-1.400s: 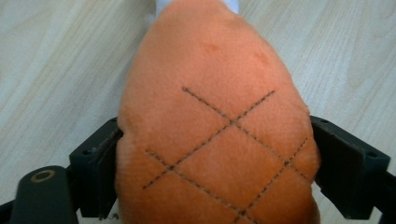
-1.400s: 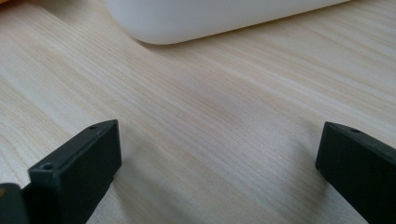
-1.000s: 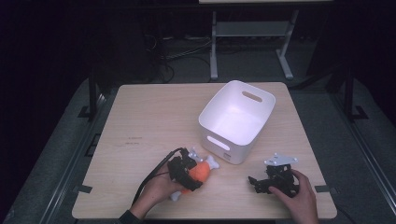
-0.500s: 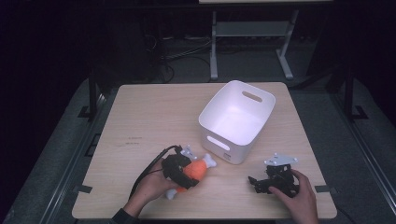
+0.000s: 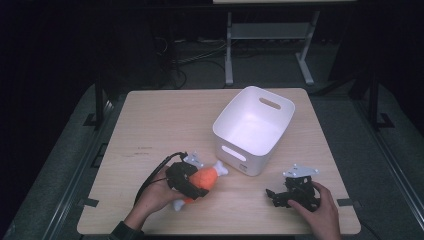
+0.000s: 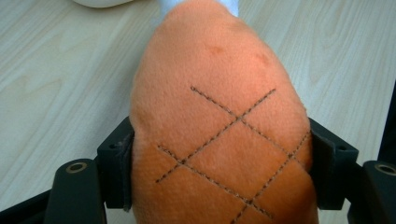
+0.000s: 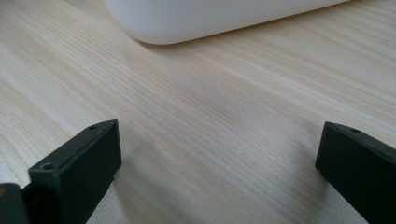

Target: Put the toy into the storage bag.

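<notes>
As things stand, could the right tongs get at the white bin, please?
Probably yes: the right tongs are open and hold nothing, and bare table lies between them and the white bin. The orange plush toy sits off to the side in the left tongs.

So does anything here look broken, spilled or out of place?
Nothing stands out. The white bin sits upright and empty on the table, and the left hand-held gripper squeezes an orange plush toy, undamaged.

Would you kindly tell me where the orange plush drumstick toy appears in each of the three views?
High view: the orange plush drumstick toy lies low and left of centre, clamped by the left gripper.
Left gripper view: it sits centrally between the black jaws.
Right gripper view: not in it.
Shared landmark: the white plastic bin, at the top edge in both gripper views.
</notes>
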